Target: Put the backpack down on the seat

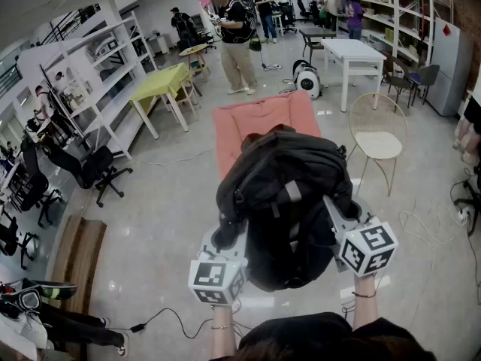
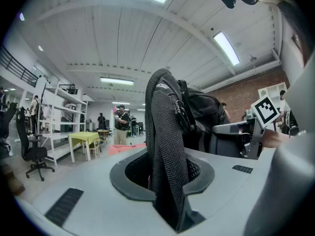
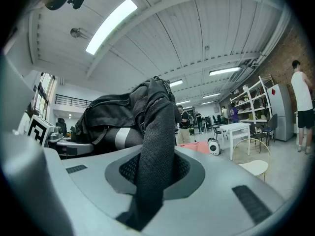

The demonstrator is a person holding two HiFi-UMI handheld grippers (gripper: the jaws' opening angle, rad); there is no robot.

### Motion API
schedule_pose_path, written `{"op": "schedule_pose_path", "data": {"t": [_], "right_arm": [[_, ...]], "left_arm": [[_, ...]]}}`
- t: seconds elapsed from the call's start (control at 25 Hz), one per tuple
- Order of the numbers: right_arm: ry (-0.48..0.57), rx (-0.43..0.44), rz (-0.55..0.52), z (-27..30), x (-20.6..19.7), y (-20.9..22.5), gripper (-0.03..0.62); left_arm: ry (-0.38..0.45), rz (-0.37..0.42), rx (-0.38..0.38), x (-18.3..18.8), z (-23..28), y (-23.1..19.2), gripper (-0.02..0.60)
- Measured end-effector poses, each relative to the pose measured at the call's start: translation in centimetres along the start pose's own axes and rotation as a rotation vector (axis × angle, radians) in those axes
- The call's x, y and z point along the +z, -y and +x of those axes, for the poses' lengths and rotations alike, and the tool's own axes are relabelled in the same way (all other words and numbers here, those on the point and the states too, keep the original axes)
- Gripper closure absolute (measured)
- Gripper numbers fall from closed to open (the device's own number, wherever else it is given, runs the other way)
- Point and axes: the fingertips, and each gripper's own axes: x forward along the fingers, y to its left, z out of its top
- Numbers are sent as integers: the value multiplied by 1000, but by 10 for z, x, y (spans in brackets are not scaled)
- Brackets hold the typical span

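A black backpack [image 1: 289, 198] hangs in the air between my two grippers, over the floor and just in front of a salmon-pink seat [image 1: 252, 122]. My left gripper [image 1: 231, 239] grips its lower left side and is shut on a black woven strap [image 2: 165, 146] that runs up out of the jaws. On the right side, my right gripper [image 1: 336, 213] is shut on another black strap [image 3: 155, 156]. The backpack's bulk with a grey stripe [image 3: 120, 137] shows behind that strap. The near part of the seat is hidden by the backpack.
A wire-backed chair with a cream seat [image 1: 378, 143] stands right of the pink seat, a white table [image 1: 353, 51] beyond it. A yellow-green table [image 1: 161, 81], shelving and a black office chair [image 1: 90, 168] are at left. A person [image 1: 237, 43] stands behind. Cables lie on the floor.
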Motion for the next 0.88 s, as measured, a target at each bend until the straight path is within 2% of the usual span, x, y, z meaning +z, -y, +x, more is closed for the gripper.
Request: {"op": "schedule_pose_path", "data": {"t": [0.4,0.88], "right_arm": [[-11,8,6,10,-2,7,520],[-30,35,47,24,-12,20,519]], "left_arm": [[-18,4,-3,-9,10,-1,479],[-46,-12,38,-21,22,-1,479]]}}
